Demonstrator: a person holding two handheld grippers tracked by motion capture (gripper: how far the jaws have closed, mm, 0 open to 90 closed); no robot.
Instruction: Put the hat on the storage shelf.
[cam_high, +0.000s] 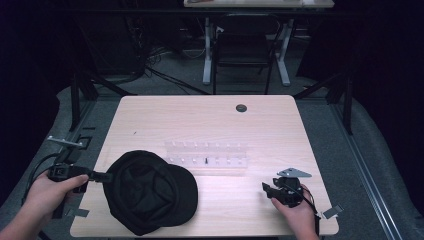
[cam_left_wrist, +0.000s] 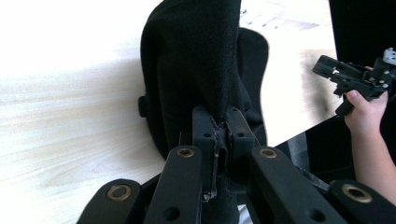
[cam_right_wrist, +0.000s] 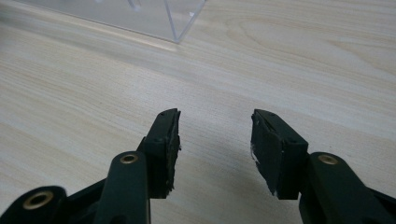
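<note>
Black cap (cam_high: 150, 192): lies on the near left part of the light wooden table (cam_high: 210, 125), crown down so its hollow faces up, brim toward the right.
Cap edge: its left rim is pinched between the jaws of the left gripper (cam_high: 102, 176); in the left gripper view the dark fabric (cam_left_wrist: 196, 70) rises straight out from between the two pads (cam_left_wrist: 205, 135), which are clamped tight on it.
Left gripper: held in the person's left hand (cam_high: 47, 192) at the table's left edge, reaching in sideways to the cap.
Clear plastic rack (cam_high: 207, 155): sits just behind the cap, near the table's middle.
Right gripper (cam_high: 267, 189): held in the right hand (cam_high: 295, 207) near the table's right front, well apart from the cap; its jaws stand parted over bare wood (cam_right_wrist: 215, 135), gripping nothing.
Rack corner (cam_right_wrist: 180, 21): visible ahead of the right gripper's jaws.
</note>
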